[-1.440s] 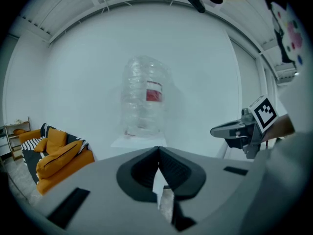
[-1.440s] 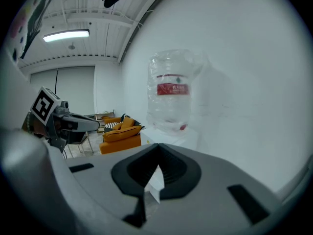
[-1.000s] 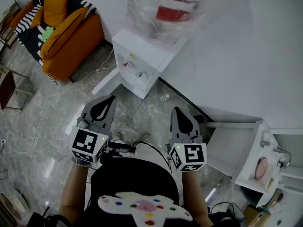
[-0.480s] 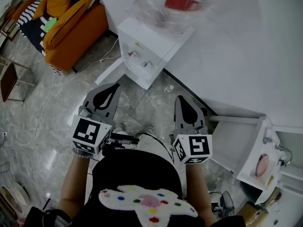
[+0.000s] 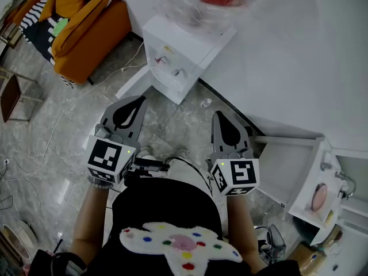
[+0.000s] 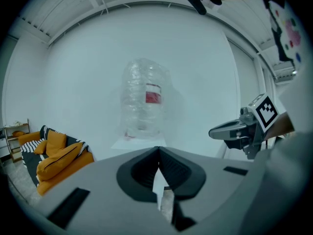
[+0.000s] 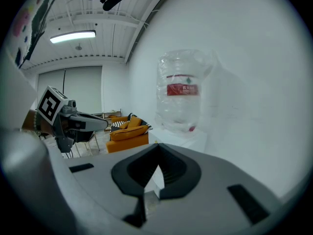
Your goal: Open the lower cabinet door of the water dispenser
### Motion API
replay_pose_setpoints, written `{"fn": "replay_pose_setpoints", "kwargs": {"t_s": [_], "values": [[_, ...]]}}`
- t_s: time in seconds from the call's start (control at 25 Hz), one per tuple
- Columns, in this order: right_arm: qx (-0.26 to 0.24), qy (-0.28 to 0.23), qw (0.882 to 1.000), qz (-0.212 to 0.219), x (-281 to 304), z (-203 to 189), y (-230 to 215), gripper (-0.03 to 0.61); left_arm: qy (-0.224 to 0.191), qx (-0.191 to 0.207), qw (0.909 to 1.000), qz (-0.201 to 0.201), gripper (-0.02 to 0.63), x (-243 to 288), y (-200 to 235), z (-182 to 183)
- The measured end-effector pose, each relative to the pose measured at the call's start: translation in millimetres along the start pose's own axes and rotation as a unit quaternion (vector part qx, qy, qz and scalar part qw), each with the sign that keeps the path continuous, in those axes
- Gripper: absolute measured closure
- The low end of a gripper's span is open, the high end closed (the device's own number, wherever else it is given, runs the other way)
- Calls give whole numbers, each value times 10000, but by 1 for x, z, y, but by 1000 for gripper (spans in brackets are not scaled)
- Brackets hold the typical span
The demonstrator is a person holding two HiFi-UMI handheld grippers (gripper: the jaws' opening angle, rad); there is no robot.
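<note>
The white water dispenser (image 5: pixel 179 55) stands against the wall ahead, a clear bottle (image 5: pixel 202 2) on top and two taps on its front. From this steep angle its lower front (image 5: pixel 168 88) is barely seen. Both grippers hang over the marble floor, well short of the dispenser. My left gripper (image 5: pixel 136 100) is shut and empty. My right gripper (image 5: pixel 221 115) is also shut and empty. The left gripper view shows closed jaws (image 6: pixel 158 152) pointing at the bottle (image 6: pixel 144 102). In the right gripper view the closed jaws (image 7: pixel 159 161) face the same bottle (image 7: pixel 182 92).
An orange sofa (image 5: pixel 86 27) with a striped blanket stands left of the dispenser. A white panel (image 5: pixel 135 85) runs along the floor from the dispenser's lower left. A white shelf unit (image 5: pixel 293 171) sits right. Cables trail over the floor (image 5: pixel 63 125).
Both grippers stay shut and almost still. The head view has shifted slightly, so the dispenser sits a little higher and further right in the picture.
</note>
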State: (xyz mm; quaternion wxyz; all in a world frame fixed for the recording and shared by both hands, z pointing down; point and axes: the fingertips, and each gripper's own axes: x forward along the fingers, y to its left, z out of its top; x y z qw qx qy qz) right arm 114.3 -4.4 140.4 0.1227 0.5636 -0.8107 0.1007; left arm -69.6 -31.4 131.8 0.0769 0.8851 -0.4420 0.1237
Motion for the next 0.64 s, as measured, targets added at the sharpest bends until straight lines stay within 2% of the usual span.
{"fn": "replay_pose_setpoints", "kwargs": {"t_s": [0.64], "values": [[-56,53,10000,-51,0,-7,2,575,206,-163,9997,20,601,-2,2,-12]]}}
